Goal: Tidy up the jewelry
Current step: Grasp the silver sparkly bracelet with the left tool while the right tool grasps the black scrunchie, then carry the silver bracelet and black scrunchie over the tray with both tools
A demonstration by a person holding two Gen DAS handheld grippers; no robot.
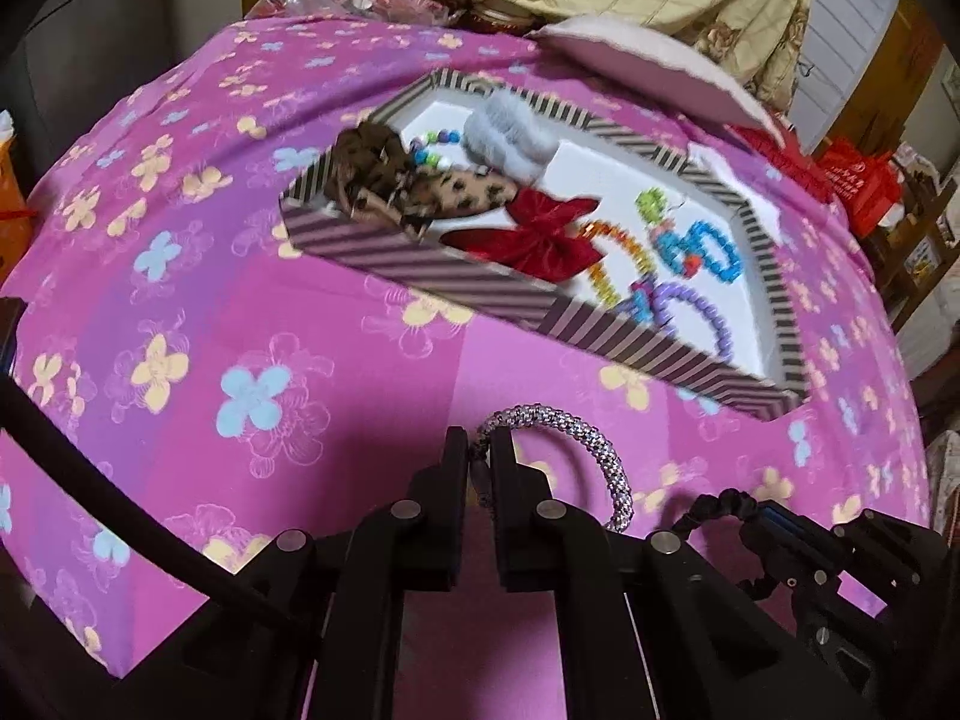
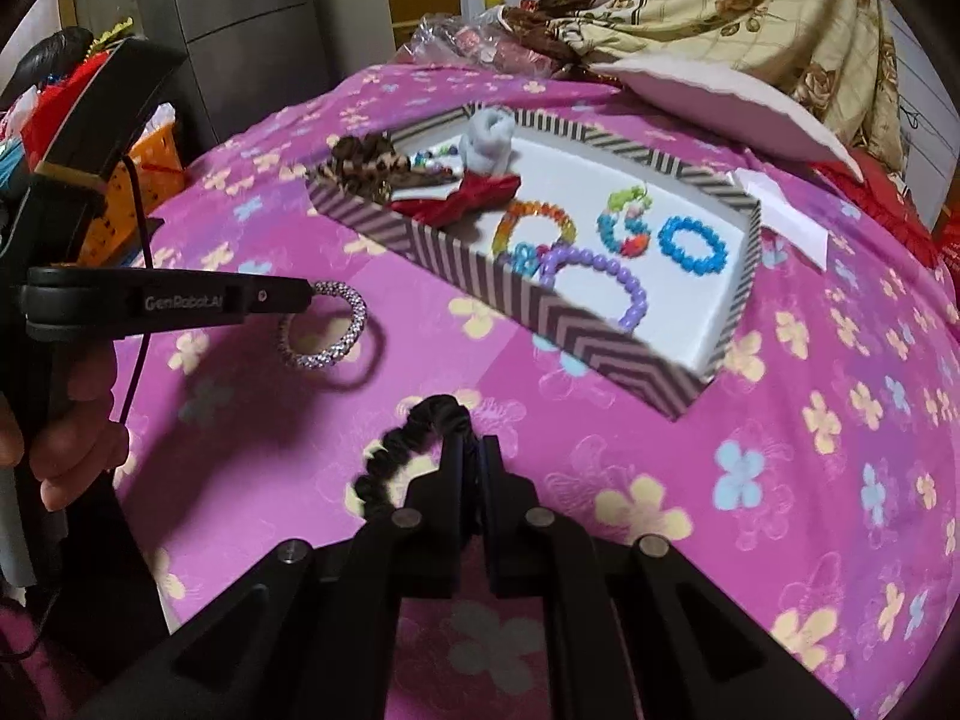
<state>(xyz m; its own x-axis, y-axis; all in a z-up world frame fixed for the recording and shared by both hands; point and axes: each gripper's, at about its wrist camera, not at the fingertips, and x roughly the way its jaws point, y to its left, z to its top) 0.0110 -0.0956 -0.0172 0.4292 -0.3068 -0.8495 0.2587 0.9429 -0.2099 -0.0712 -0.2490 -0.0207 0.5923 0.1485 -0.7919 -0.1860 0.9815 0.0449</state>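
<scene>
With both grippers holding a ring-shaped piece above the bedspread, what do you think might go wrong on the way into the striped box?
1. The left gripper pinches the silver bracelet only at one spot on its edge, so it may swing or slip out.
2. The right gripper holds the black hair tie the same way; being stretchy, it might snag a finger on release.
3. The striped box is already crowded with bead bracelets and bows, so a drop could tangle them.

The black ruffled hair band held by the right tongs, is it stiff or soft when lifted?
Probably soft: the black hair band is gathered fabric, pinched at one spot by the right tongs, and its loop bends unevenly. It likely weighs little, since the thin grip seems enough. It should not roll like the silver beaded bracelet in the left tongs might.
</scene>
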